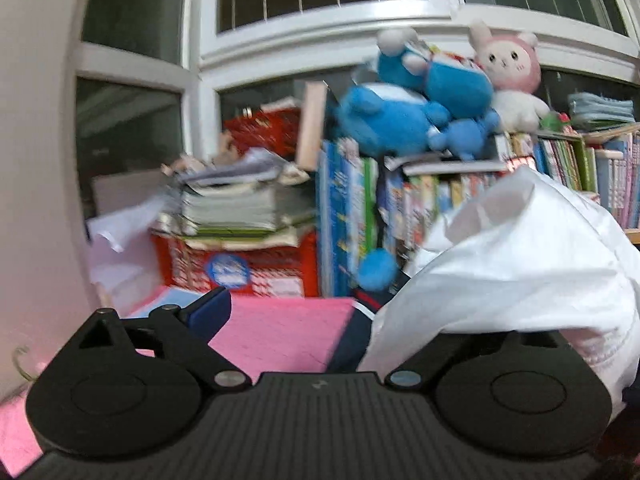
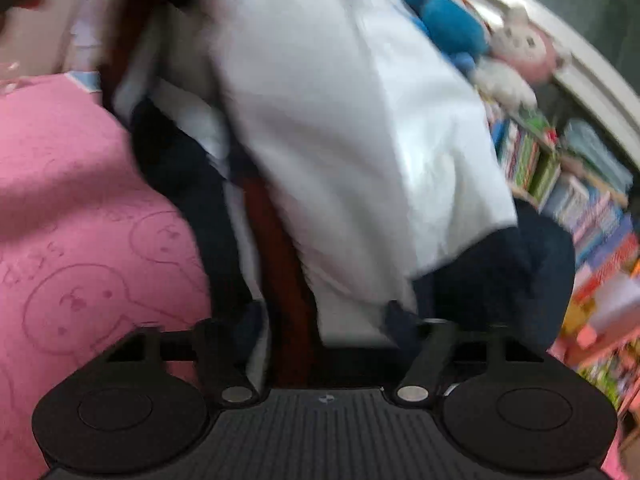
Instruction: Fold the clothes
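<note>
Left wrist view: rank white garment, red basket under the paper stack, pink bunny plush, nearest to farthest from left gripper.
1. White fabric garment: draped over the left gripper's right side.
2. Red plastic basket: centre-left, past the pink textured mat.
3. Pink bunny plush toy: upper right, atop the row of books.

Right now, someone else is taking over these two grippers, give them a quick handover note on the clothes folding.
Left gripper: open, nothing between its fingers; white fabric drapes over its right side.
Right gripper: the view is blurred; the garment lies between the fingers, but a grip cannot be confirmed.
Things: the white garment with navy trim is bunched and partly lifted above the pink blanket.
Done: no neat fold is visible yet.
Left: lay the garment flat on the blanket, then fold it.
</note>
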A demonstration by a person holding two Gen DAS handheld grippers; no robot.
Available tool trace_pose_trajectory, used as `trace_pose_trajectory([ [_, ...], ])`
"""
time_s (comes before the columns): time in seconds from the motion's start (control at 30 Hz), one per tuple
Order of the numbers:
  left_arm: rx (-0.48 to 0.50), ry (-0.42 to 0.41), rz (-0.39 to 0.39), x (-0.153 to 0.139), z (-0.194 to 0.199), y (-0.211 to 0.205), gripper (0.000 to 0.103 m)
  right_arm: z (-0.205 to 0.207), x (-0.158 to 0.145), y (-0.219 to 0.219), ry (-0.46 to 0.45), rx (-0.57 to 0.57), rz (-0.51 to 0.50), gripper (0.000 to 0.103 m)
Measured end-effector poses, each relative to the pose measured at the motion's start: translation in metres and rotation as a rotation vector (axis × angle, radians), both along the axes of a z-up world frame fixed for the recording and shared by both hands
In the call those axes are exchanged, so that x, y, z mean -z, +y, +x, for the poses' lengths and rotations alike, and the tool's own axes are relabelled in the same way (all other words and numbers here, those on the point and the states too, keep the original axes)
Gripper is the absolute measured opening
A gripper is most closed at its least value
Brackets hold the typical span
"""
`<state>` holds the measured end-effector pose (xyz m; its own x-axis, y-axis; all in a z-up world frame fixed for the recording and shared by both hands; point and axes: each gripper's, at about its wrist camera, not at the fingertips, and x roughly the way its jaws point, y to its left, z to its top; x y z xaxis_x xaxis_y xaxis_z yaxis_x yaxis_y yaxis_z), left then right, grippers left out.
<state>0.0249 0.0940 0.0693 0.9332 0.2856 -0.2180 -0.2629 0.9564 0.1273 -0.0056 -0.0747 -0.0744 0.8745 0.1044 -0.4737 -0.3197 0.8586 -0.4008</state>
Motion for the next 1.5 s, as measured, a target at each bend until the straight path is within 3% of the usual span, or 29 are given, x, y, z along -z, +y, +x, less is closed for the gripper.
trace_pose_trajectory([
  [0.1,-0.02,0.004,0.027,-0.003,-0.012,0.012,0.096,-0.003,-0.008,-0.01,0.029,0.005,0.025,0.03],
  [0.27,-0.033,0.072,-0.02,0.01,-0.028,0.027,0.096,-0.019,-0.028,-0.038,0.053,0.019,-0.001,0.025],
  [0.33,-0.054,0.084,-0.036,0.013,-0.037,0.033,0.097,-0.024,-0.036,-0.056,0.046,0.074,-0.013,0.022],
  [0.37,-0.065,0.09,-0.045,0.014,-0.042,0.036,0.097,-0.027,-0.04,-0.068,0.035,0.113,-0.023,0.014],
  [0.43,-0.083,0.104,-0.064,0.016,-0.051,0.042,0.097,-0.032,-0.048,-0.096,-0.003,0.222,-0.048,0.013],
  [0.53,-0.073,0.115,-0.06,0.018,-0.065,0.046,0.097,-0.042,-0.065,-0.151,0.001,0.345,0.006,0.013],
  [0.6,-0.055,0.114,-0.047,0.018,-0.073,0.044,0.096,-0.058,-0.071,-0.175,0.008,0.321,0.015,0.013],
  [0.7,-0.025,0.081,-0.017,0.008,-0.082,0.031,0.096,-0.092,-0.066,-0.157,-0.003,0.124,0.002,0.017],
  [0.73,-0.019,0.067,-0.016,0.003,-0.084,0.027,0.096,-0.099,-0.06,-0.137,-0.02,0.056,-0.029,0.025],
  [0.77,-0.011,0.052,-0.021,-0.005,-0.087,0.022,0.096,-0.104,-0.049,-0.115,-0.047,0.005,-0.068,0.039],
  [0.87,0.017,0.013,-0.036,-0.028,-0.095,0.016,0.096,-0.12,-0.019,-0.049,-0.127,-0.15,-0.187,0.063],
  [0.9,0.024,0.0,-0.04,-0.035,-0.099,0.014,0.096,-0.121,-0.012,-0.029,-0.167,-0.173,-0.215,0.067],
  [0.97,0.044,-0.031,-0.05,-0.051,-0.108,0.012,0.096,-0.109,-0.006,0.004,-0.292,-0.127,-0.238,0.1],
  [1.0,0.059,-0.049,-0.053,-0.058,-0.114,0.012,0.096,-0.102,-0.004,0.018,-0.353,-0.101,-0.248,0.103],
  [1.03,0.071,-0.067,-0.047,-0.062,-0.12,0.012,0.096,-0.095,-0.008,0.025,-0.392,-0.073,-0.242,0.101],
  [1.07,0.084,-0.084,-0.041,-0.067,-0.126,0.013,0.096,-0.091,-0.015,0.025,-0.397,-0.054,-0.211,0.093],
  [1.13,0.107,-0.113,-0.018,-0.073,-0.137,0.014,0.097,-0.084,-0.035,0.018,-0.384,-0.021,-0.107,0.01],
  [1.23,0.147,-0.135,0.023,-0.072,-0.142,0.022,0.103,-0.085,-0.097,-0.049,-0.209,-0.04,0.305,0.011],
  [1.3,0.183,-0.129,0.051,-0.067,-0.134,0.026,0.103,-0.079,-0.129,-0.087,-0.118,-0.069,0.444,0.014],
  [1.4,0.221,-0.048,0.078,-0.048,-0.094,0.021,0.103,-0.049,-0.154,-0.125,-0.032,-0.043,0.531,0.031],
  [1.5,0.232,0.082,0.101,-0.019,-0.042,0.009,0.103,0.001,-0.145,-0.124,0.032,0.03,0.425,0.041],
])
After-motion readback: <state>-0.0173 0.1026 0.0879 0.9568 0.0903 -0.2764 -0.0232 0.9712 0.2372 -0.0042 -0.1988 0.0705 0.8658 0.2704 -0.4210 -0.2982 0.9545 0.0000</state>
